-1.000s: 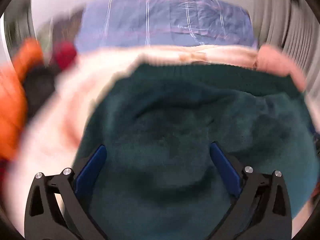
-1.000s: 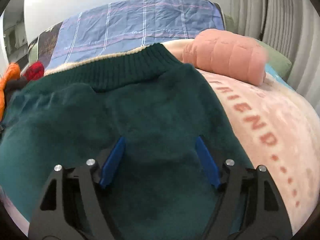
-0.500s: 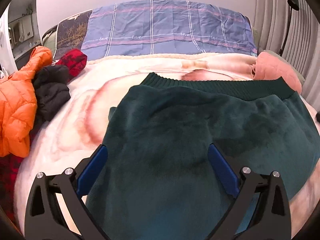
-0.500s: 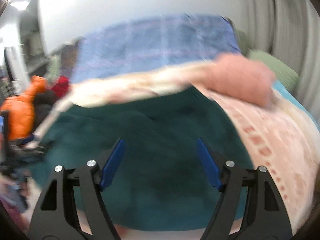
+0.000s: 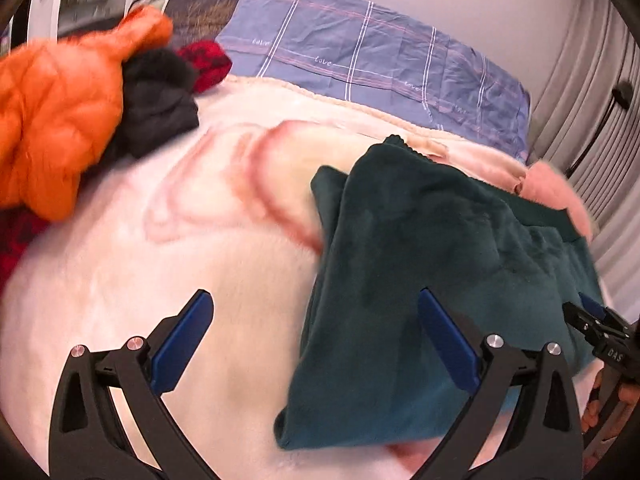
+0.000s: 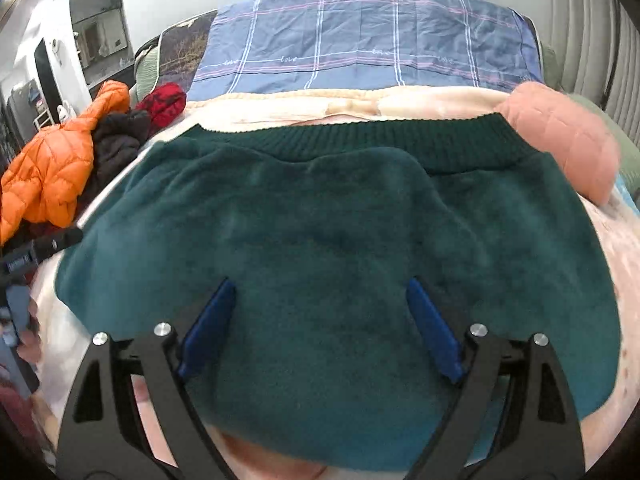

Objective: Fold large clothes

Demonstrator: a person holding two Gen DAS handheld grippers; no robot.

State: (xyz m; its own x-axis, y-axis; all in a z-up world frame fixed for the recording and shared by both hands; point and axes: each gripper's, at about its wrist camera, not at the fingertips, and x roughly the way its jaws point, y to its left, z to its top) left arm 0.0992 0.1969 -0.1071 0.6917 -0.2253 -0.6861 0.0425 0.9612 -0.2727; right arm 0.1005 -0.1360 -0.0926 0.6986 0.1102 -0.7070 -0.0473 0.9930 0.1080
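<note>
A dark green fleece sweater (image 5: 420,248) (image 6: 320,208) lies folded on the cream and pink blanket (image 5: 160,260), with its ribbed hem (image 6: 360,138) at the far side. My left gripper (image 5: 314,294) is open over the sweater's left edge, one finger above bare blanket and the other above the fleece. My right gripper (image 6: 320,282) hovers over the near part of the sweater. Its jaws are opening and nothing is pinched between them. Each gripper shows at the edge of the other's view: the right gripper (image 5: 600,328) and the left gripper (image 6: 36,250).
An orange puffer jacket (image 5: 56,120) (image 6: 52,168), a black garment (image 5: 160,96) and a red one (image 5: 206,62) are piled at the left. A pink padded garment (image 6: 560,140) lies at the sweater's far right. A blue plaid sheet (image 6: 360,40) covers the head end.
My left gripper has swung to the left, so the sweater now sits on its right side. My right gripper has drawn back from the sweater and spread its fingers a little wider.
</note>
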